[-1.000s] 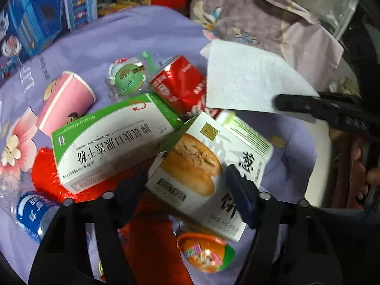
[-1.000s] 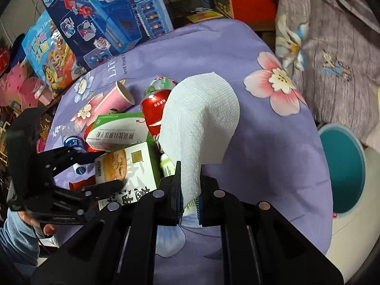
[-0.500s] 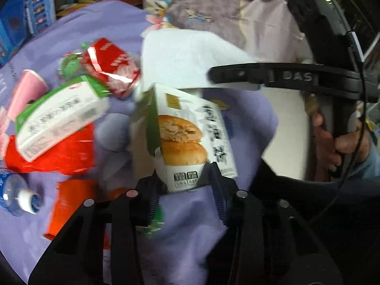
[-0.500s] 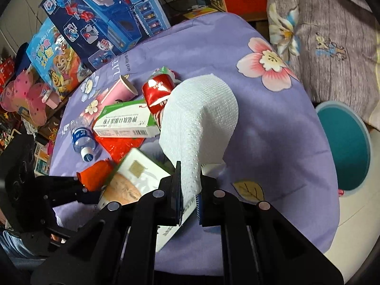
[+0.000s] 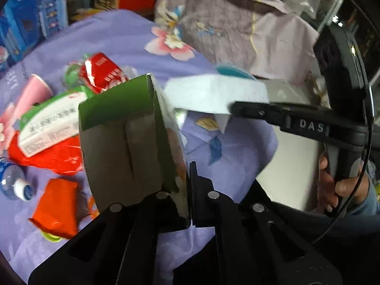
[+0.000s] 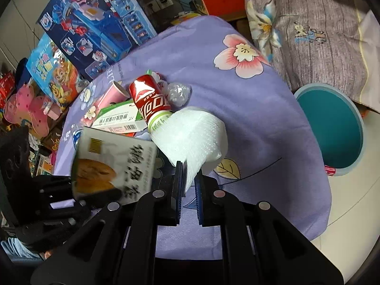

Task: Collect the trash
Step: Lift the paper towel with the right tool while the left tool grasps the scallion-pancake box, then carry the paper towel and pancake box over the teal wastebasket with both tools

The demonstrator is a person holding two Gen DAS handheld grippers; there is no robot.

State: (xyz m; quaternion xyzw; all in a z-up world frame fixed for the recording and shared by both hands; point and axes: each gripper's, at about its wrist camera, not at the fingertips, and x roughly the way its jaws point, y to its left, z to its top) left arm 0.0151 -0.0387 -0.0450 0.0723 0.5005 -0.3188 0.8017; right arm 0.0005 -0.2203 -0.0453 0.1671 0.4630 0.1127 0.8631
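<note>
both jaws pinch trash: flattened cardboard box (image 5: 123, 142), dimpled paper towel (image 6: 197, 137).

The right tool (image 5: 247, 110) carried the raised letters "DAS" on its black arm, read in the left wrist view. The food box (image 6: 114, 166), with its picture of round cakes, showed large Chinese characters down its white face that appeared to read 葱油饼. The green-and-white carton (image 6: 118, 120) bore a line of Chinese print, too small to read, and a barcode. The red can (image 6: 149, 99) had white Chinese lettering that could not be made out. The purple cloth (image 6: 213, 35) showed pale letters beginning "LIT".
</note>
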